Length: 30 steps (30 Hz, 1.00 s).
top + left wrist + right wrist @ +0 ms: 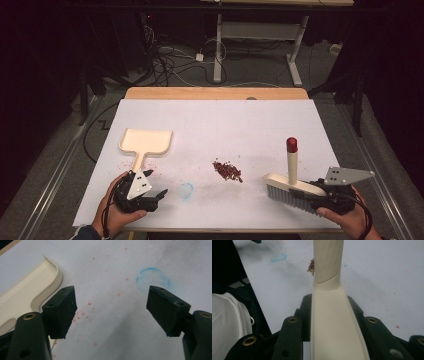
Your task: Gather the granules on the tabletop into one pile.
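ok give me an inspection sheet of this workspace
surface: white sheet over a wooden table, faint red specks, blue ring mark
job's things: cream plastic dustpan lying flat; cream hand brush with red-tipped handle; pile of dark red crumbs mid-sheet
clutter: nothing seen
grippers: left gripper open, empty, beside the dustpan handle; right gripper shut on the brush
cables: tangle of cables on the floor beyond the table
surroundings: dark room, white desk frame behind
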### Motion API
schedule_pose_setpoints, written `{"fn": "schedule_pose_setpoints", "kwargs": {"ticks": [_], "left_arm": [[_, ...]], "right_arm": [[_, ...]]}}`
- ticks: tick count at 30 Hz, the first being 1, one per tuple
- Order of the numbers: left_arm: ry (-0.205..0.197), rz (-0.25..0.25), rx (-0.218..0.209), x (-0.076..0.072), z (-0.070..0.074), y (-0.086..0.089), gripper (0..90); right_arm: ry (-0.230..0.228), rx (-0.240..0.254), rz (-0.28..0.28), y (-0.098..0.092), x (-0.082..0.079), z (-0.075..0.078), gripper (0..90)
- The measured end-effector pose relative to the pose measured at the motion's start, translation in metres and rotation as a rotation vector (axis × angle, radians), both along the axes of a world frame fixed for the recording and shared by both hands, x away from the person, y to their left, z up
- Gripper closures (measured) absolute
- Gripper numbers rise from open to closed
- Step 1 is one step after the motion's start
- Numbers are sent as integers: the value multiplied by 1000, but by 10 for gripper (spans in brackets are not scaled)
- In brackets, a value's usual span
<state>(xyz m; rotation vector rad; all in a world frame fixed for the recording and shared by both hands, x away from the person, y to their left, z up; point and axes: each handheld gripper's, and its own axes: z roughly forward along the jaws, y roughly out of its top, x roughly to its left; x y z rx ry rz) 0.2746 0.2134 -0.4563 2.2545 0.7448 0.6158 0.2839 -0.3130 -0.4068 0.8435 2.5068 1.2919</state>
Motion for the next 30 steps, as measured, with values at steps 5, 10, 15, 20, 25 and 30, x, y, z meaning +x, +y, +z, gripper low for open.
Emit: {"fn": "schedule_pose_setpoints", "kwargs": {"ticks": [5,10,15,20,25,30], "left_arm": [[8,-4,2,1,-1,0,233],[16,-7,7,2,-3,-2,233],[12,-15,16,3,-4,-3,233],[3,-22,17,2,-3,-5,233],[7,-25,20,2,-4,-6,232],[10,-23,22,3,-4,-5,232]], "right_arm": [[50,-13,-10,-6,27,-3,671],[104,-18,9,-9,65,-11,645],[143,-42,38,-11,97,-20,590],[139,-30,-24,-17,123,-18,436],[84,-85,-146,-20,137,-16,475],[92,-193,-270,-9,146,-29,527]]}}
